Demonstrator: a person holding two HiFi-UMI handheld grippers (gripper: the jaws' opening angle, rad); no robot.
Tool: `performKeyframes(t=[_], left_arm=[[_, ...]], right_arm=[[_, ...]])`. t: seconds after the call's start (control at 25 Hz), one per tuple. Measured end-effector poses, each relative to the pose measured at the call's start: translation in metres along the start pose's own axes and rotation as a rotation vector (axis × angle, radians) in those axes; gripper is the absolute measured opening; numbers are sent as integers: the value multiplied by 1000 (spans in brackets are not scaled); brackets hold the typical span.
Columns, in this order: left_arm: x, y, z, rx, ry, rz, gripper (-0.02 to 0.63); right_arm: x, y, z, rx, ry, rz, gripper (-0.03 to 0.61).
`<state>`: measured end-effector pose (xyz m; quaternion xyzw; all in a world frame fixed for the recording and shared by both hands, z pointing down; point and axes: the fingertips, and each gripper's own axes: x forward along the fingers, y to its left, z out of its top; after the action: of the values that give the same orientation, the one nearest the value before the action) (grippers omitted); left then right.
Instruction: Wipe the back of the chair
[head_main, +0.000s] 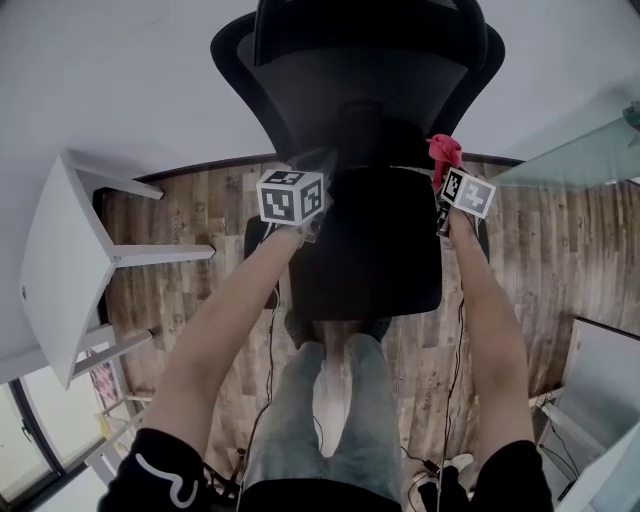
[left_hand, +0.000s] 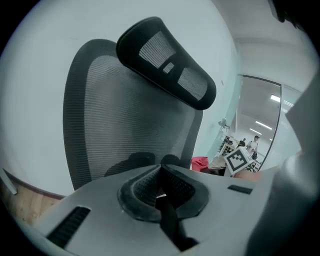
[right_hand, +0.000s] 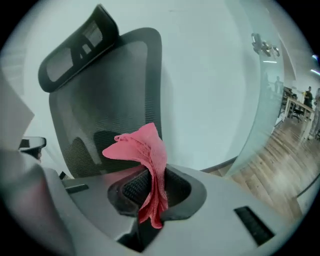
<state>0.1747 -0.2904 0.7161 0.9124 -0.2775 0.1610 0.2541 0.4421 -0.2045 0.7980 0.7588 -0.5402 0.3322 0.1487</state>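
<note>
The right gripper (right_hand: 150, 192) has its jaws clenched on a pink cloth (right_hand: 142, 147). The cloth's free end flops toward the chair back (right_hand: 110, 100), which stands upright straight ahead, apart from it. The left gripper (left_hand: 161, 192) has its jaws closed on nothing.

One chair (head_main: 372, 80), one cloth (right_hand: 148, 152).
</note>
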Motion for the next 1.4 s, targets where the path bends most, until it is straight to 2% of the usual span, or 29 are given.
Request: performKeyframes(t=[0.12, 0.2, 0.4, 0.48, 0.68, 0.84, 1.08, 1.32, 1.4], left_arm=[[-13, -8, 24, -55, -53, -9, 25], [-28, -20, 39, -60, -76, -25, 25], [-79, -55, 74, 0, -127, -68, 25], [-104, -70, 85, 51, -146, -94, 25], [-160, -116, 112, 165, -170, -225, 25], [-201, -160, 125, 227, -199, -267, 25], [-252, -231, 122, 260, -231, -248, 25], [-287, -307, 104, 287, -287, -115, 25], [-297, -330, 96, 291, -287, -91, 25]], right_arm=[[-38, 17, 18, -95, -52, 56, 69], [-68, 28, 30, -132, -90, 84, 69], [-150, 54, 60, -117, -214, 126, 67], [-182, 69, 66, -122, -249, 133, 67], [-260, 103, 79, -173, -329, 160, 67], [-318, 108, 80, -222, -371, 172, 67], [-399, 95, 89, -254, -406, 187, 67], [-474, 92, 79, -347, -408, 266, 67], [-494, 88, 73, -338, -414, 285, 67]])
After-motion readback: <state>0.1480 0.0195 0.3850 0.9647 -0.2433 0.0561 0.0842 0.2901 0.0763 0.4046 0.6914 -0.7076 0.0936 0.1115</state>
